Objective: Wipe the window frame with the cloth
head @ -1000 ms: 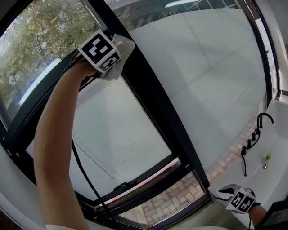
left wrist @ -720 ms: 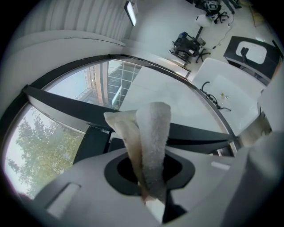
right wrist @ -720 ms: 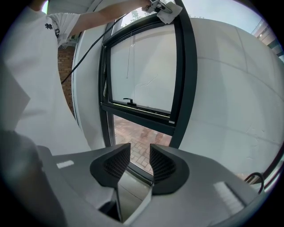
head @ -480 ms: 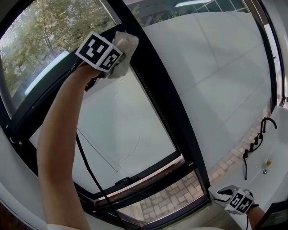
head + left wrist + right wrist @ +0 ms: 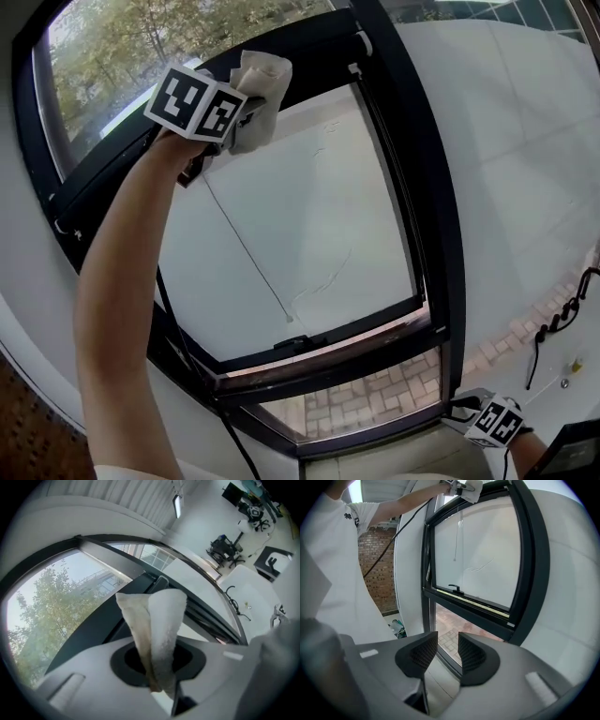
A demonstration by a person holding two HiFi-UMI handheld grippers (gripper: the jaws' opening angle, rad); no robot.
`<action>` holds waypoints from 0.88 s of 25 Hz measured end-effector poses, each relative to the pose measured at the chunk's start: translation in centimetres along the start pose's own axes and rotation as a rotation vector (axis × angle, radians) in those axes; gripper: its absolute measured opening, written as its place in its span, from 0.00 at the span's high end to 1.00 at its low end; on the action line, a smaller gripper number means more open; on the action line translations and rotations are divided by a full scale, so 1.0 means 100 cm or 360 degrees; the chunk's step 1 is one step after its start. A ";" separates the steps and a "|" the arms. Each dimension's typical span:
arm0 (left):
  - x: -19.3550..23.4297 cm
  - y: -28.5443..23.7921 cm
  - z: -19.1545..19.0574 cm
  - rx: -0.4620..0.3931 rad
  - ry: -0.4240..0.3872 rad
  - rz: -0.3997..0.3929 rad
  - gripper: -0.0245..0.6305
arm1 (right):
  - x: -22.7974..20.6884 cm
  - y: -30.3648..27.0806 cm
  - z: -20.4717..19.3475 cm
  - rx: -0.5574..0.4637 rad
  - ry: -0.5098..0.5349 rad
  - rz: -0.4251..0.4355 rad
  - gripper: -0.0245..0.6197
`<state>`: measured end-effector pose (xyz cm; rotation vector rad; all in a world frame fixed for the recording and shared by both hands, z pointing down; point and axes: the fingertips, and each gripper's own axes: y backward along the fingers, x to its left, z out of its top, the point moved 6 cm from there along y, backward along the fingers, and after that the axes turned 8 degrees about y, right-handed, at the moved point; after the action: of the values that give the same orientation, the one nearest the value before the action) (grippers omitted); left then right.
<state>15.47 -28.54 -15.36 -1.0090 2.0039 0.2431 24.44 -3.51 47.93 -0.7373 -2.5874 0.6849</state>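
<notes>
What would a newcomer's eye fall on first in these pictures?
First, the bare arm raised at the upper left, its left tongs shut on a crumpled white cloth up at the top bar of the black window frame. Next comes the big pale pane inside that frame. The right tongs hang open and empty at the lower right.

My cloth (image 5: pixel 159 620) was cream, brown-stained along one fold; the window frame (image 5: pixel 427 187) was black; my right fingers (image 5: pixel 472 656) were dark grey, ribbed.
</notes>
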 end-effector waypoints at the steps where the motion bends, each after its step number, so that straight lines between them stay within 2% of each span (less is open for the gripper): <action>1: 0.007 0.007 -0.010 0.0011 0.0016 0.0016 0.82 | 0.002 -0.006 0.005 -0.0002 0.0017 0.0023 0.75; 7: 0.045 0.053 -0.063 0.0054 0.0094 0.0088 0.82 | 0.016 -0.043 0.038 -0.0022 0.0096 0.0163 0.75; 22: 0.123 0.152 -0.172 0.0169 0.0178 0.0243 0.82 | 0.060 -0.123 0.101 -0.0013 0.0191 0.0334 0.75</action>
<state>-9.92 -34.15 -17.12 -0.8201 2.1748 0.1633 10.23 -12.85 47.52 -1.0306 -2.4277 0.6693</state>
